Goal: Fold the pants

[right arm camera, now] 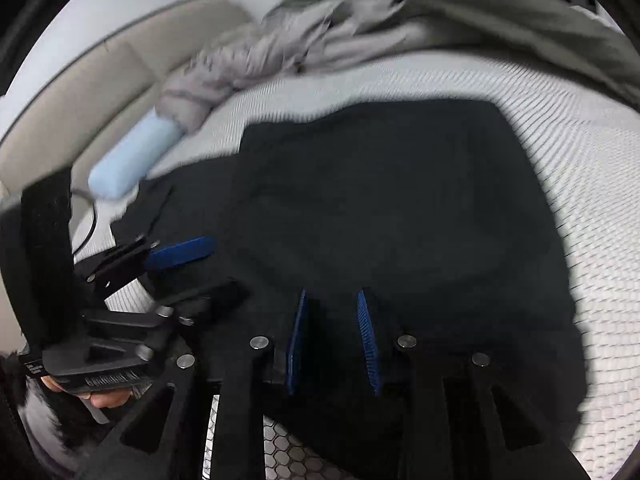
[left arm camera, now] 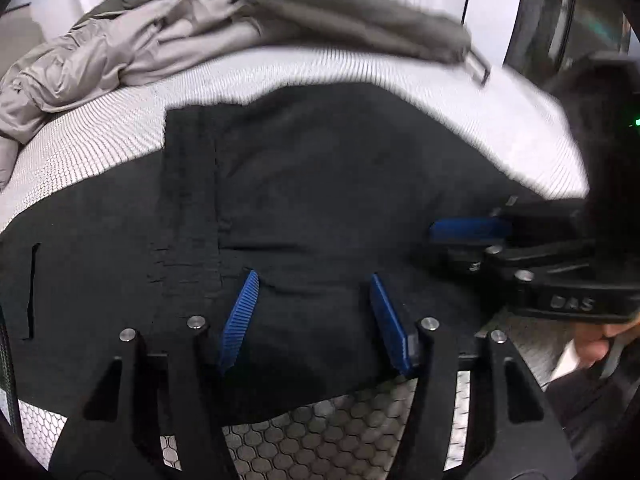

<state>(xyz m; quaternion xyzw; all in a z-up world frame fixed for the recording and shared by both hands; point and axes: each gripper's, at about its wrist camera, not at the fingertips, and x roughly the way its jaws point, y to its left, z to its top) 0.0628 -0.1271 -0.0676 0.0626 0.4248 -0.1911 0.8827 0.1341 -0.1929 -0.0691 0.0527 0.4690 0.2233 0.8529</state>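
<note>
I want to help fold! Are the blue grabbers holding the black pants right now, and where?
Neither seems to grip. The left gripper and right gripper both hang open over the near edge of the black pants.

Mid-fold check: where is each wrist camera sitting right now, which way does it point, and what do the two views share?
Left wrist: on the left gripper, facing forward over the black fabric pants; its open blue ribbed fingers show, the right gripper enters from the right.
Right wrist: on the right gripper, over the same pants; the left gripper enters at left.
Shared: pants, white honeycomb-patterned mattress, crumpled grey clothes.
</note>
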